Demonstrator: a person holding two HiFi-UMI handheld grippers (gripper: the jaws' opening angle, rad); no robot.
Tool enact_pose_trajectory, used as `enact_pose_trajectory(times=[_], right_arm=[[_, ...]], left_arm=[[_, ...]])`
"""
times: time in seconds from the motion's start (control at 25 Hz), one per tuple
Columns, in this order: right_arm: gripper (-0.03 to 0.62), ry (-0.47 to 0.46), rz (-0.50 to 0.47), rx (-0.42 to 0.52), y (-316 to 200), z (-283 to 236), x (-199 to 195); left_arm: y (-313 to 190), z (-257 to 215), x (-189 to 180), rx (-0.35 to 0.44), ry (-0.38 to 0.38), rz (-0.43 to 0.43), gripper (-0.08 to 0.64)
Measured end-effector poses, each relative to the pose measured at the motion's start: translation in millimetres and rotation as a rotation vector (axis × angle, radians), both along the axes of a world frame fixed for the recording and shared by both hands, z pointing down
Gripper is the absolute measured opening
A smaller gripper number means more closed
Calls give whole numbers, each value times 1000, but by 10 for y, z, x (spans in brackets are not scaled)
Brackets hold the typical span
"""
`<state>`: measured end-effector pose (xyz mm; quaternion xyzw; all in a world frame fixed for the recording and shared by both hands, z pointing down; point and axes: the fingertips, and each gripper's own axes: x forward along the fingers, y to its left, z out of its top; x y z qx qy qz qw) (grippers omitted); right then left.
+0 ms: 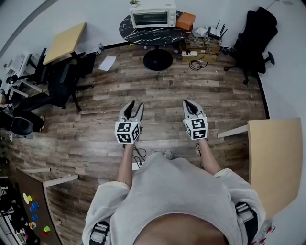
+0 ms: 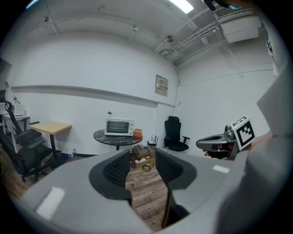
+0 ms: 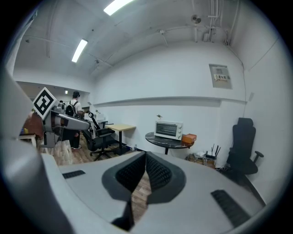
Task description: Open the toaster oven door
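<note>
White toaster oven, its door shut, sits on the far round table, well apart from both grippers. They aim toward it, likely lined up for approach: left gripper spread, right gripper pressed together, both empty.

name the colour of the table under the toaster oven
The table is black with white veining; head view.

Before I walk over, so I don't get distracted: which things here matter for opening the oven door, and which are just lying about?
For the job: toaster oven, left gripper, right gripper.
Lying about: orange box, black chair, paper, cables.
</note>
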<state>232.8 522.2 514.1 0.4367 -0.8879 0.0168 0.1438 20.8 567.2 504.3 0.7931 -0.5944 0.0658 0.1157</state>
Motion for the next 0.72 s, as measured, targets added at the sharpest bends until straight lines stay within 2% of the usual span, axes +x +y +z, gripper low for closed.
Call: enact_pose_trajectory(times=[0.44,0.72], right_arm=[[14,-1,-11,-12,-117,127,146],[14,-4,-19,0,-369,129,82]], left_arm=[[-123,156,134,-12,7,-21,161],[-361,189,92,-5,8,-20,161]])
